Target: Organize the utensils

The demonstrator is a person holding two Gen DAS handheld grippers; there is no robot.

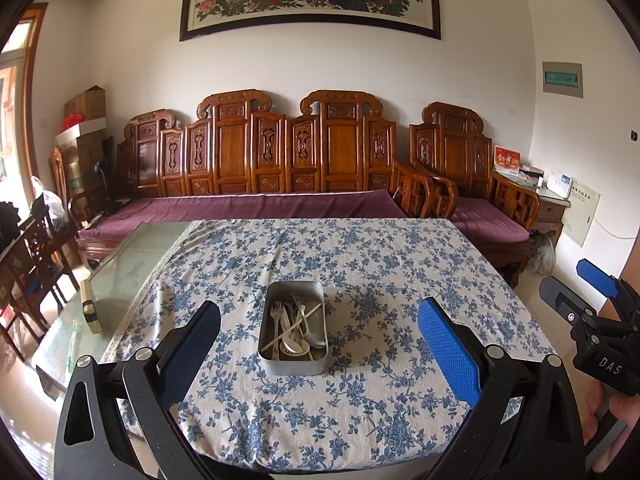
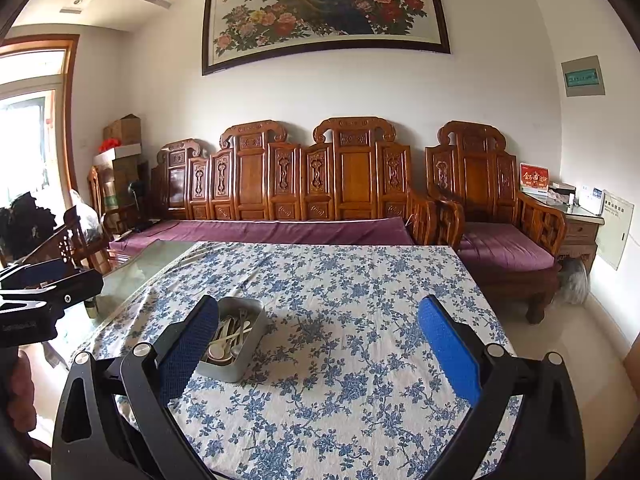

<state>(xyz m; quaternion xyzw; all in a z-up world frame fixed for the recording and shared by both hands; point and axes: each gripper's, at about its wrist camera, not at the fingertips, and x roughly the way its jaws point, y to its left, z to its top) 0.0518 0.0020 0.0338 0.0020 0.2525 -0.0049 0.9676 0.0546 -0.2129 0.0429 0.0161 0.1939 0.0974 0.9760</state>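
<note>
A metal box (image 1: 294,366) stands on the flowered tablecloth (image 1: 360,264) at the table's middle. In it lies a loose pile of utensils (image 1: 294,326): forks, spoons, chopsticks and a white ceramic spoon. My left gripper (image 1: 318,312) is open and empty, held above the near edge with the box between its fingers' line of sight. My right gripper (image 2: 318,312) is open and empty, to the right of the box (image 2: 244,360); its left finger (image 2: 188,344) hides part of the box. The right gripper also shows at the left wrist view's right edge (image 1: 588,296).
Bare glass tabletop (image 1: 120,276) lies left of the cloth, with a small box (image 1: 90,312) on it. A carved wooden sofa (image 1: 280,168) with purple cushions stands behind the table. Wooden chairs (image 1: 36,248) stand at the left.
</note>
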